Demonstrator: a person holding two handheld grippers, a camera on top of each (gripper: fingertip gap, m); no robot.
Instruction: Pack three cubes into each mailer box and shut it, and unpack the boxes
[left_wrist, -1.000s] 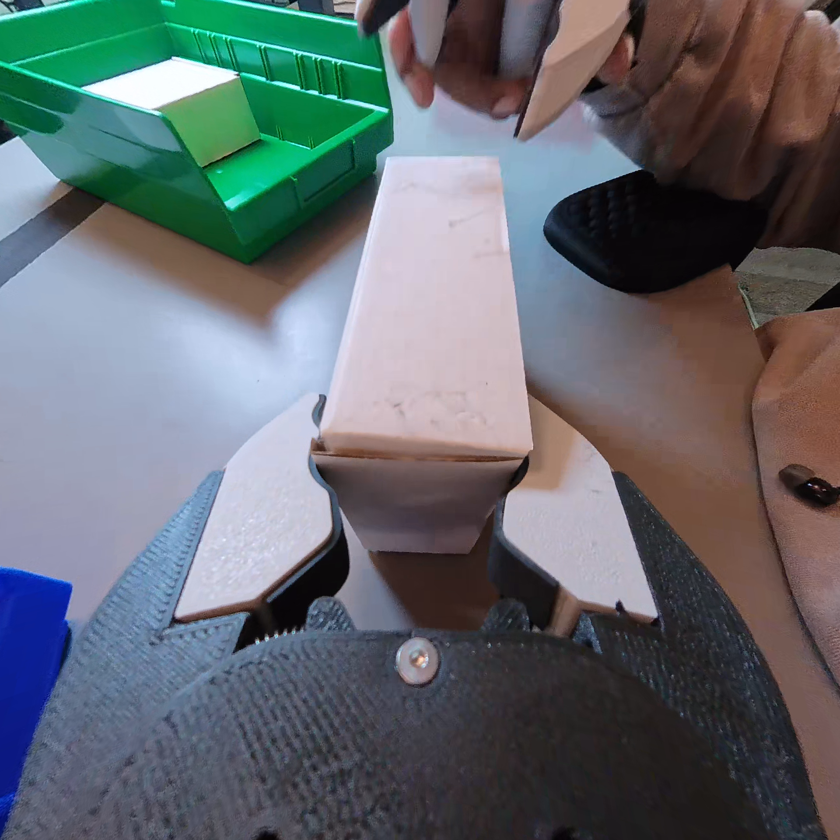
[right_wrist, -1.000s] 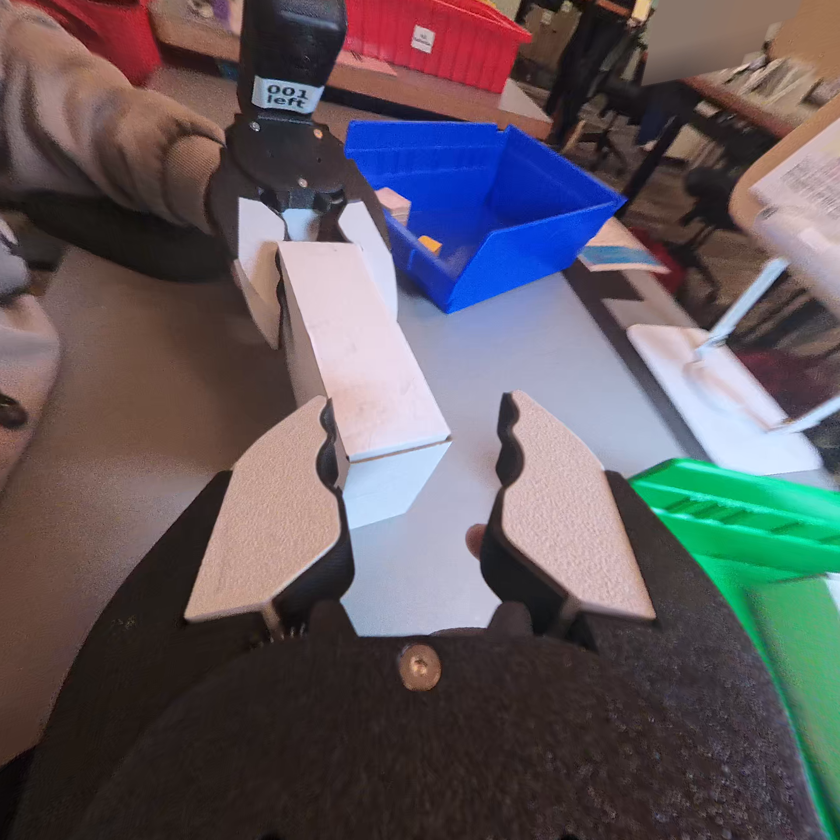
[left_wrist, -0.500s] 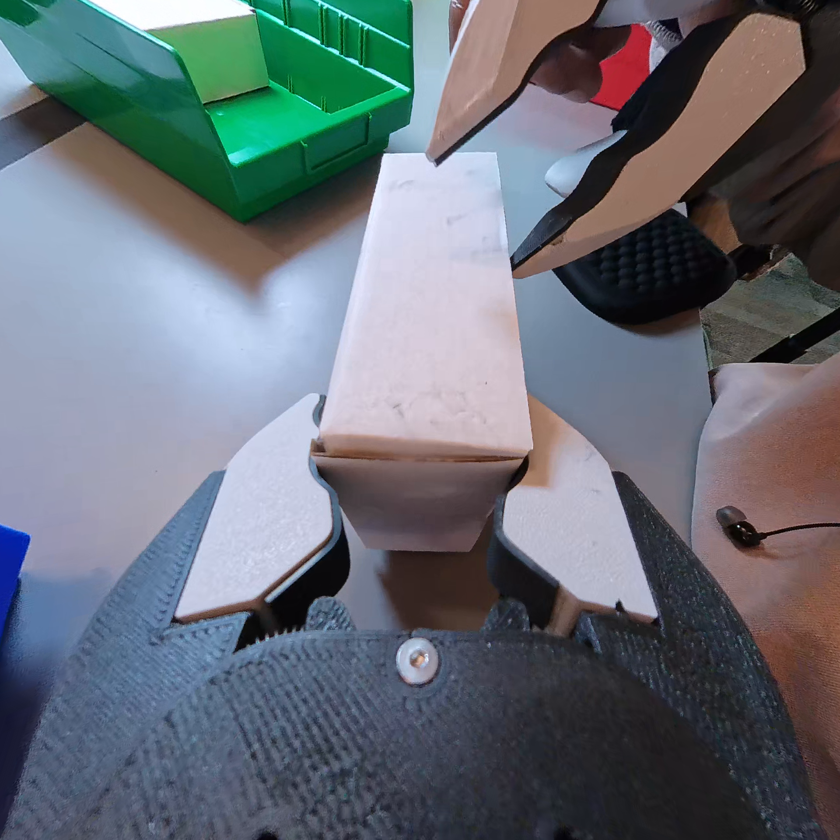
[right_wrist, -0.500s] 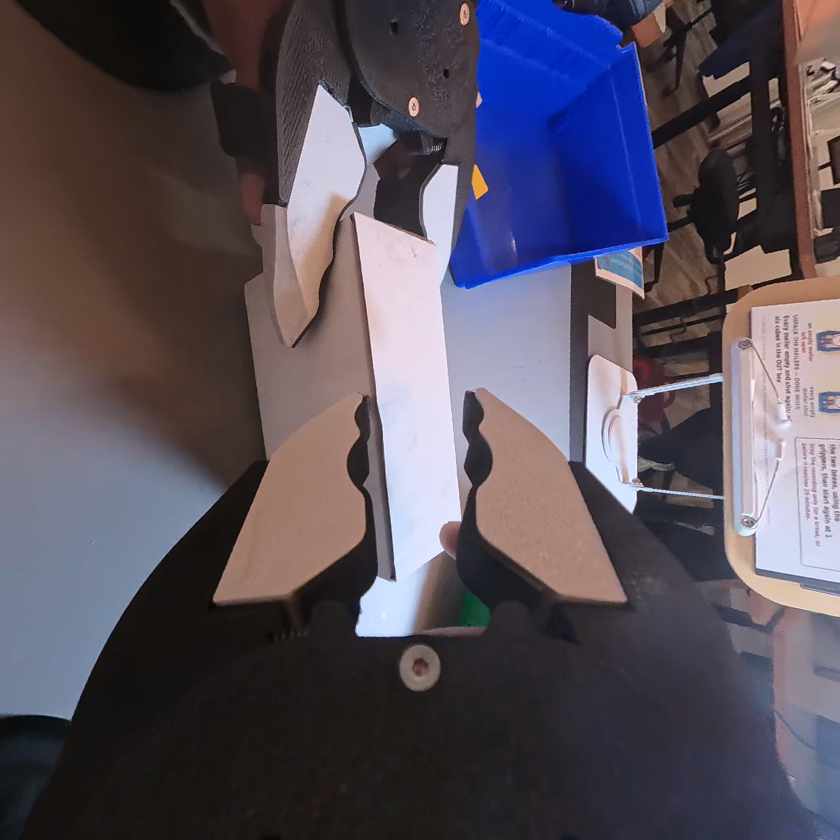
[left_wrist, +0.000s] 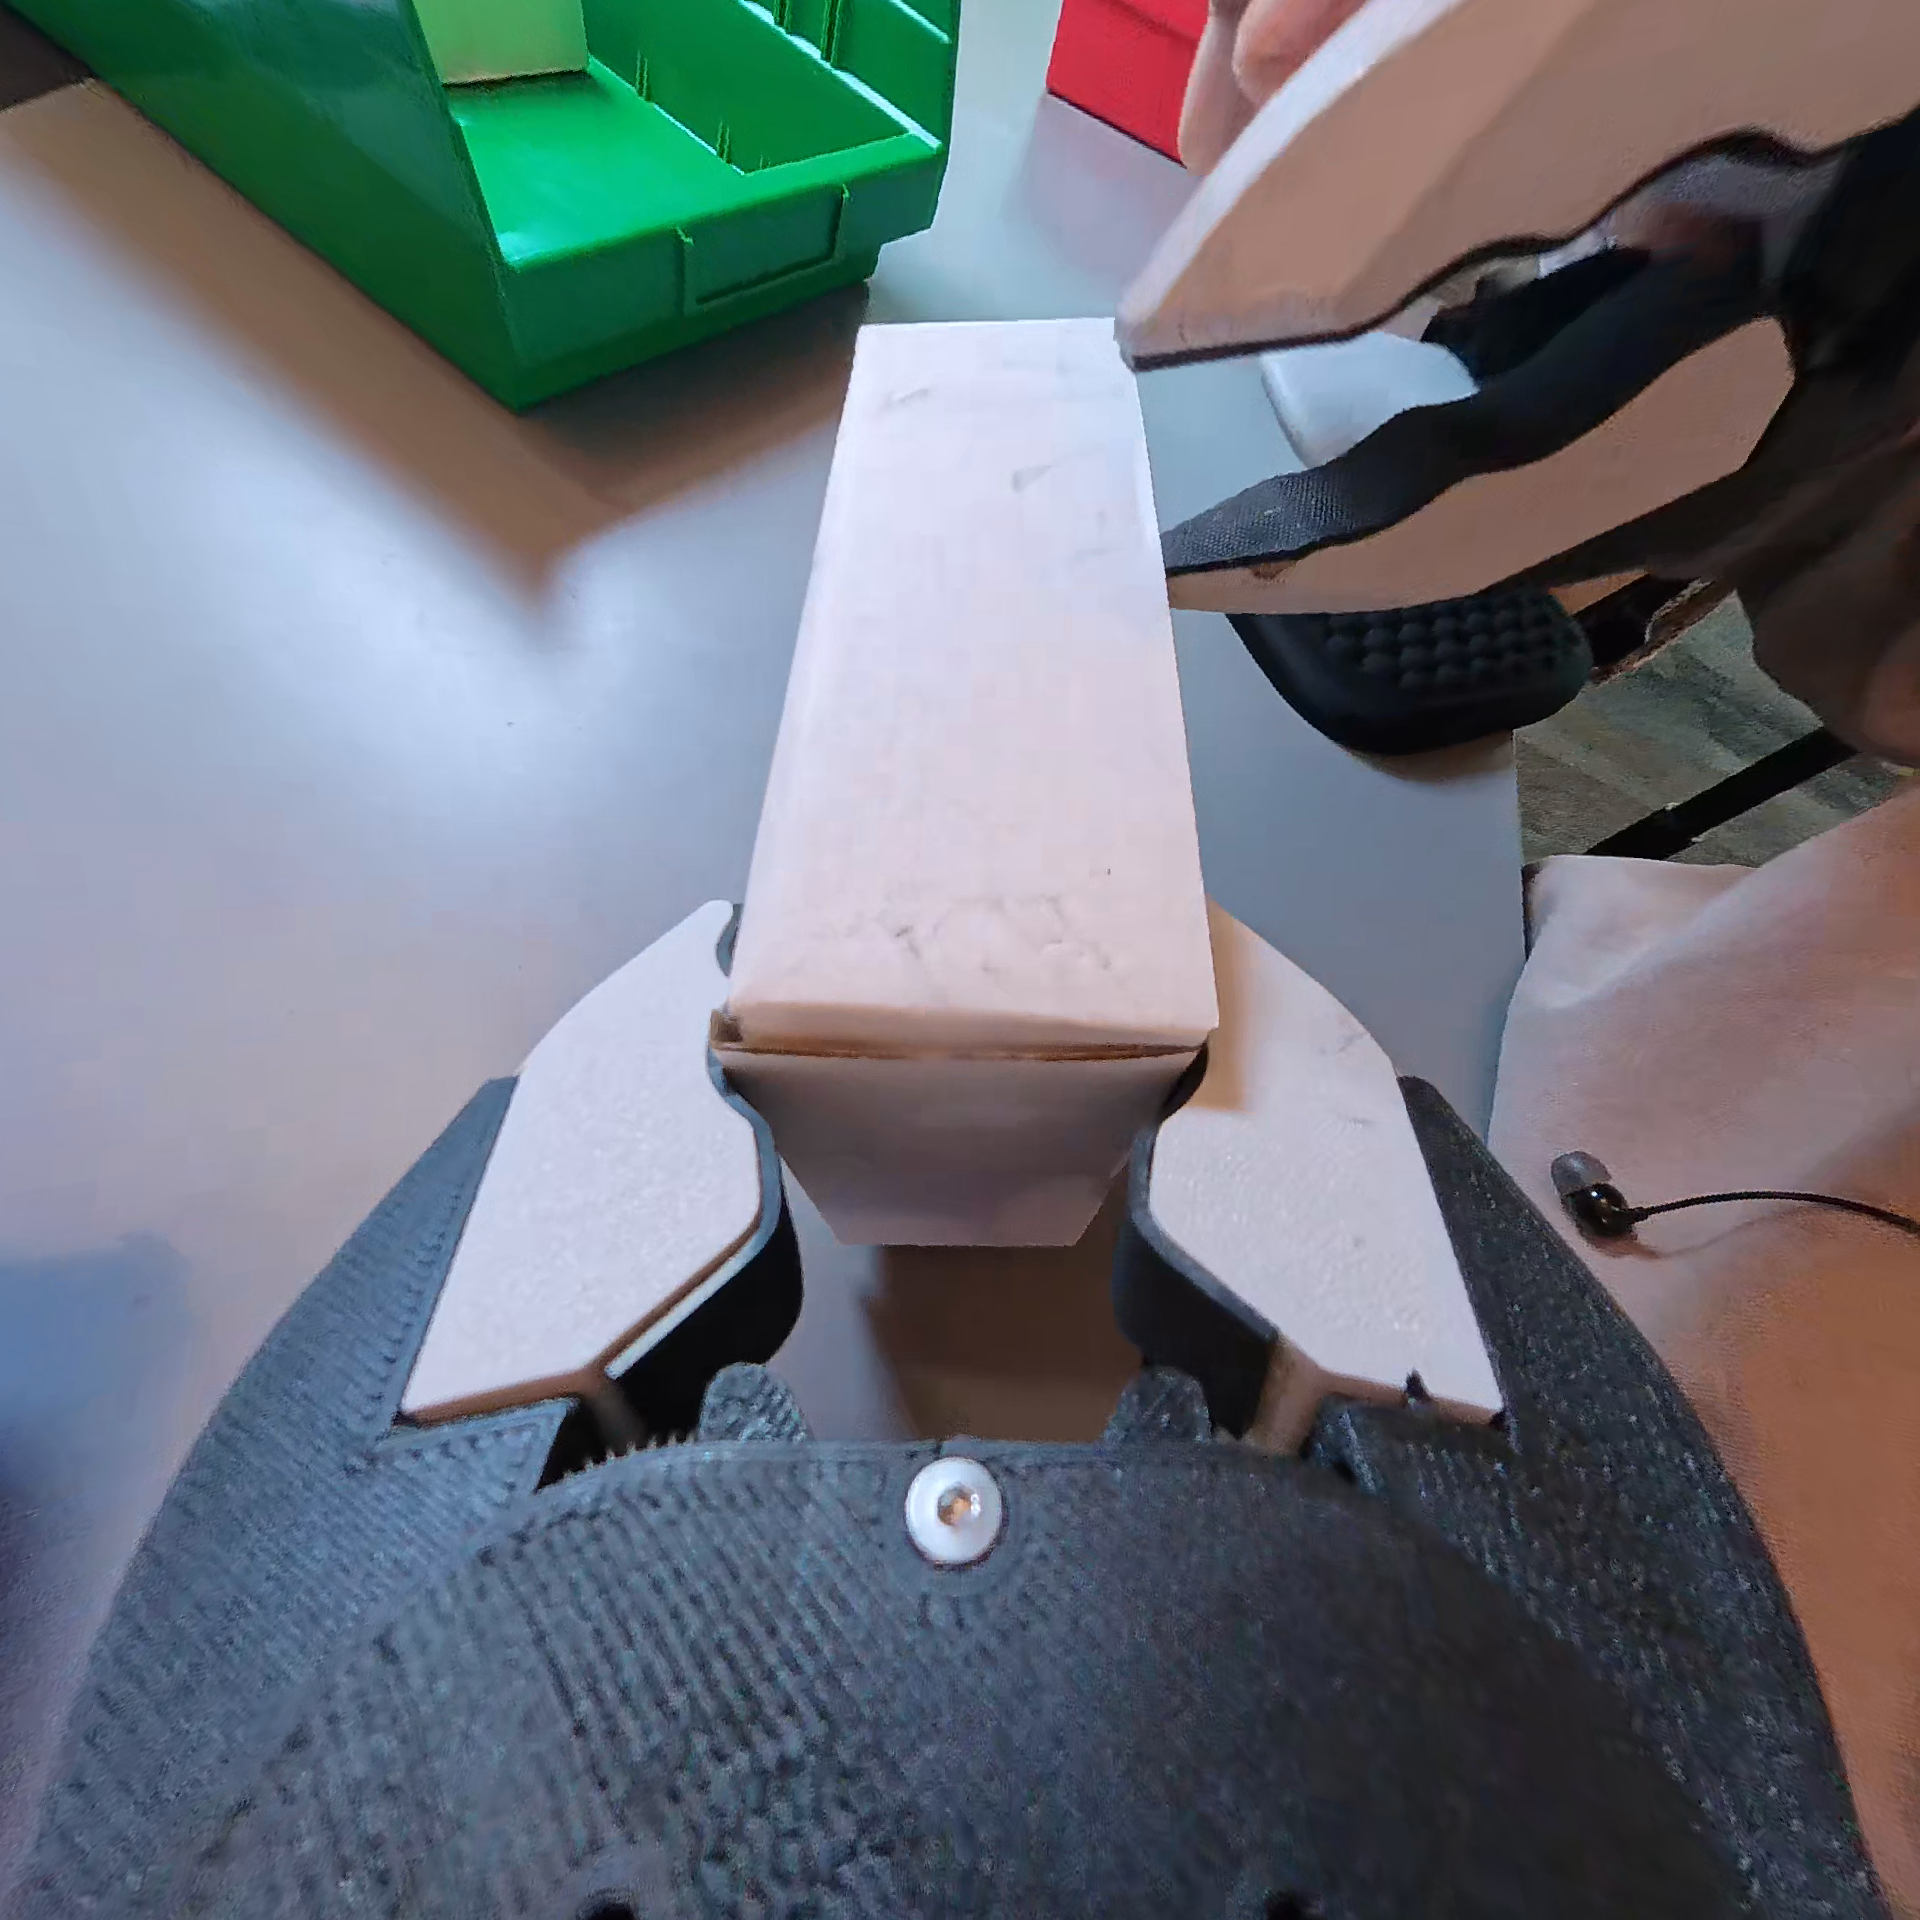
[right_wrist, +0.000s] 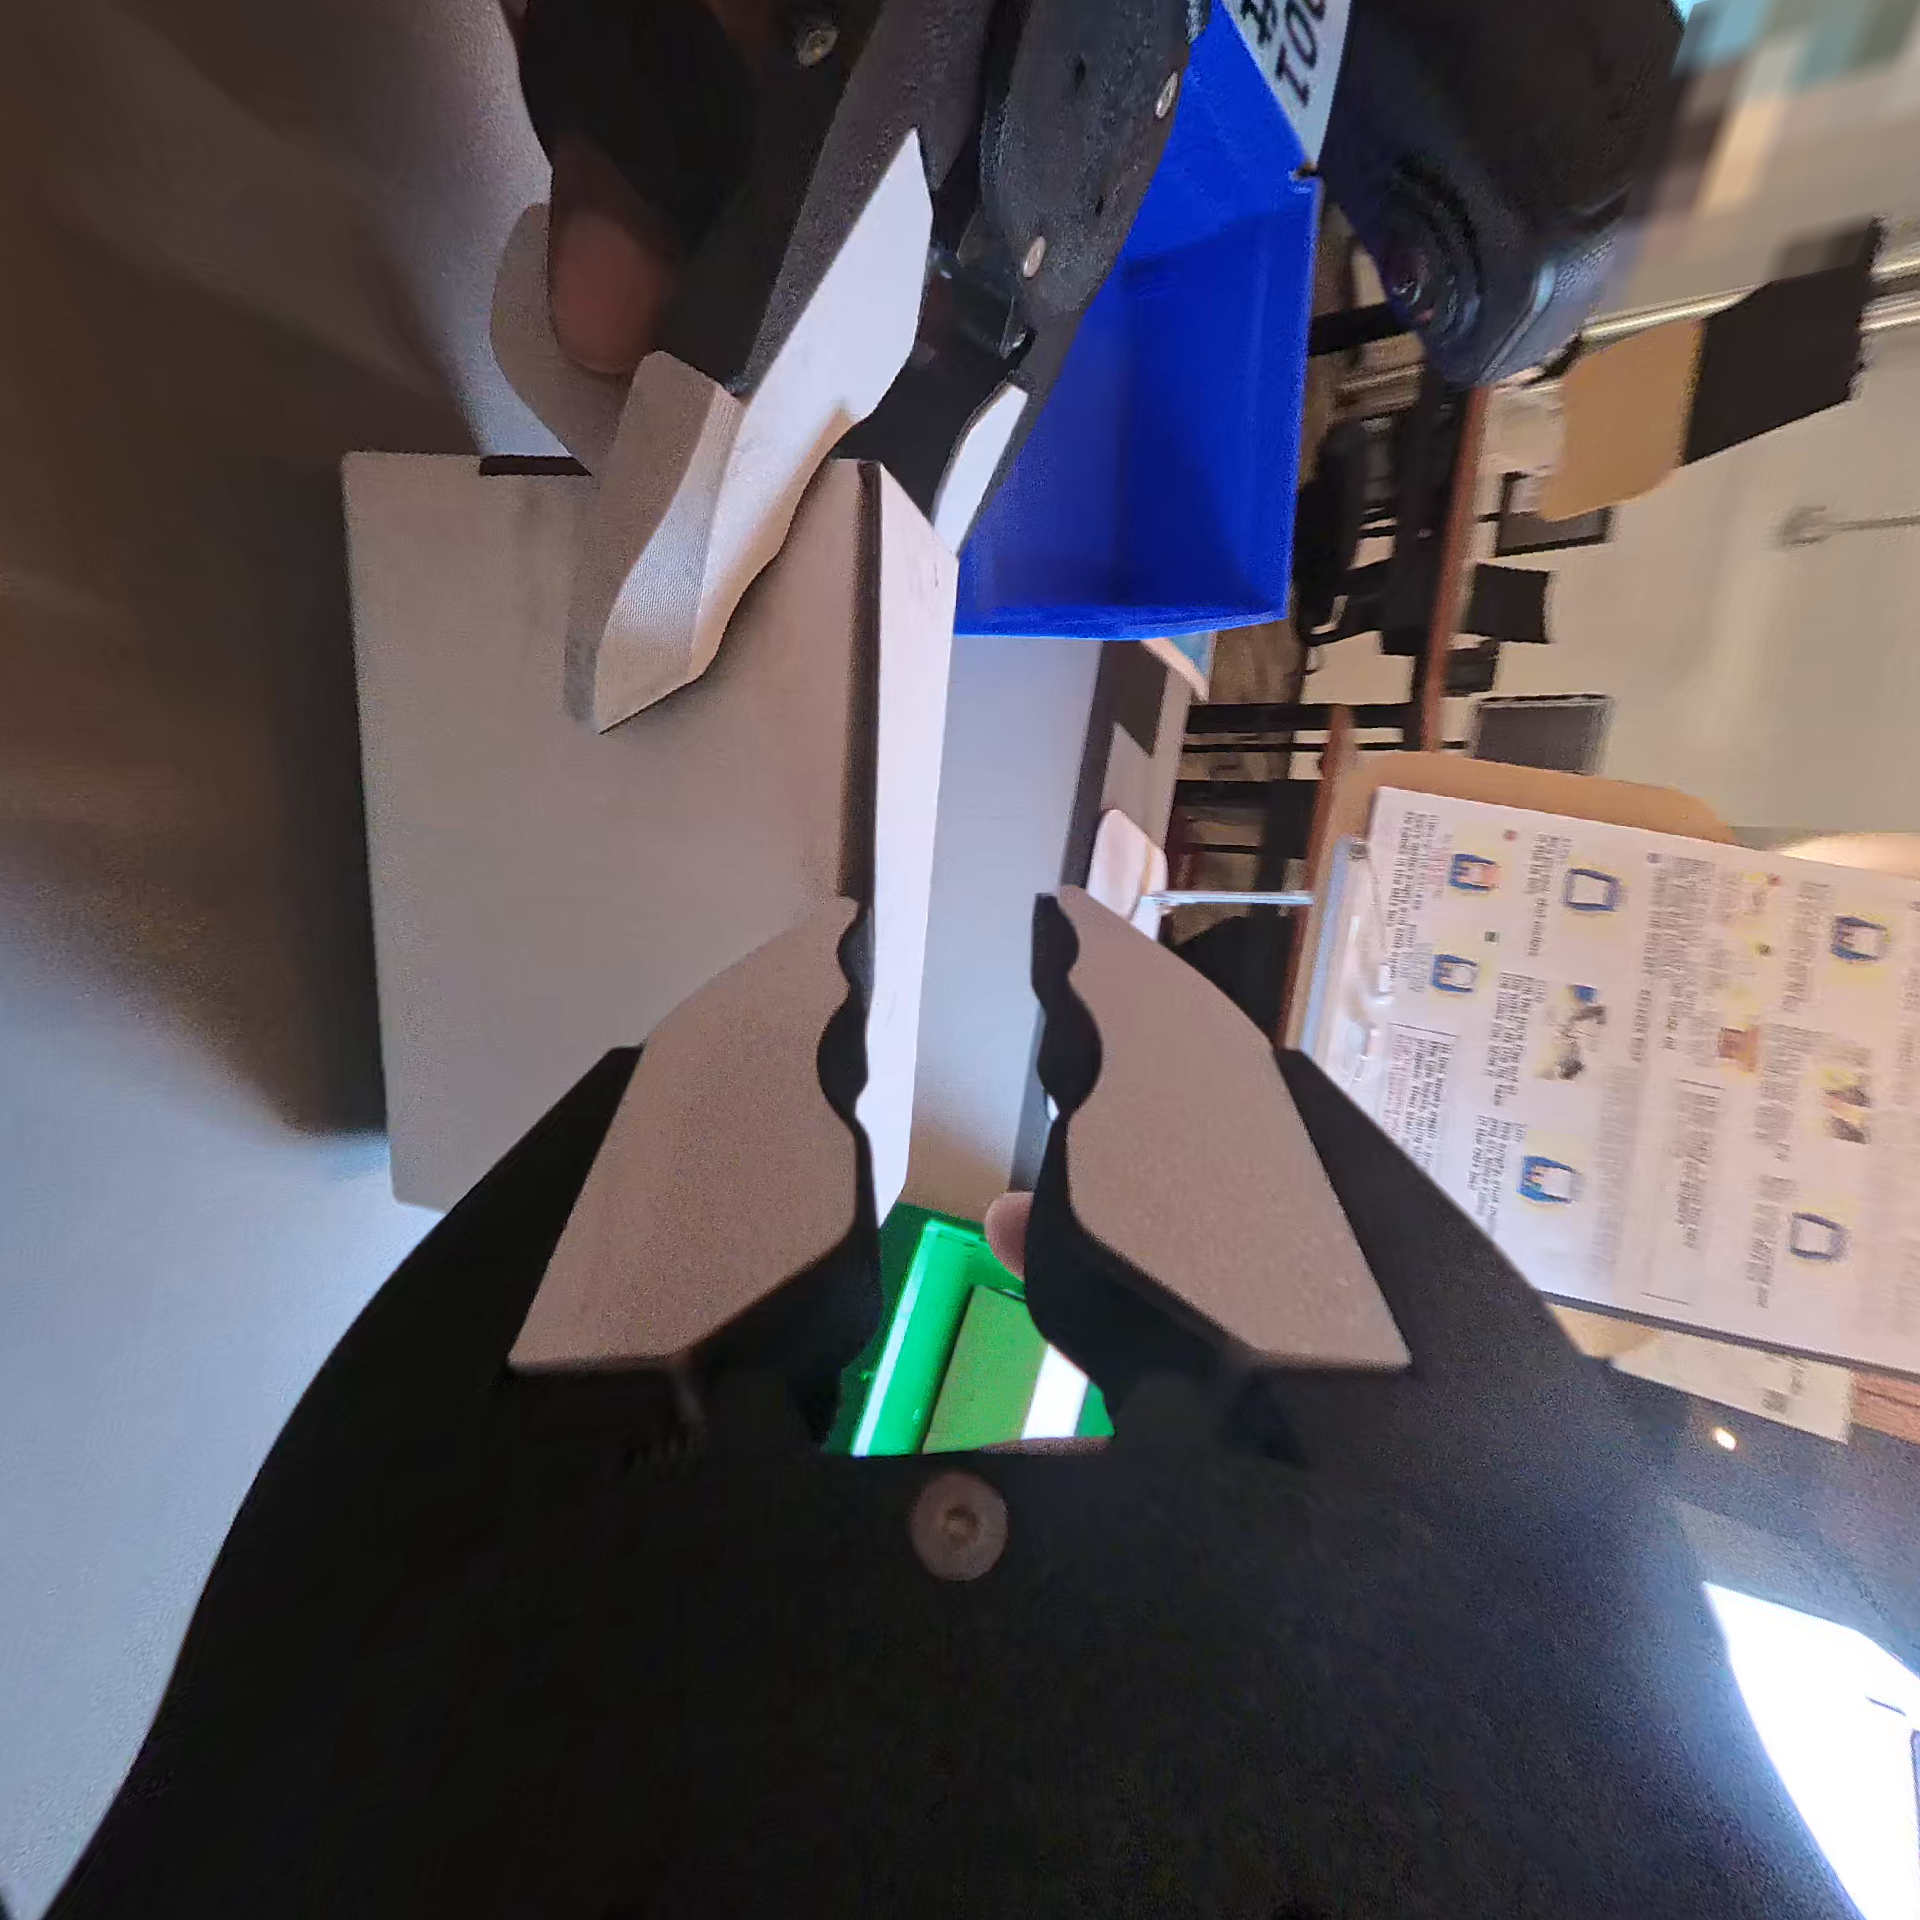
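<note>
A long white mailer box (left_wrist: 977, 675) is closed and points away from me over the grey table (left_wrist: 312, 675). My left gripper (left_wrist: 971, 925) is shut on its near end. My right gripper (left_wrist: 1148, 452) is turned on its side at the box's far right corner, one finger above the top face and one beside the right wall. In the right wrist view the right gripper (right_wrist: 954, 909) is open. The box (right_wrist: 582, 883) has its edge against the left finger, with a gap to the other. The left gripper (right_wrist: 774, 618) clamps the far end. No cubes show.
A green bin (left_wrist: 582, 208) holding another white box (left_wrist: 509, 42) stands at the back left. A red bin (left_wrist: 1112, 73) is behind. A black padded rest (left_wrist: 1423, 675) lies right of the box. A blue bin (right_wrist: 1143, 468) and an instruction sheet (right_wrist: 1621, 1070) show in the right wrist view.
My right gripper has rolled onto its side and come in over the box's far right corner. My left gripper keeps its hold and has swung a little to the right.
</note>
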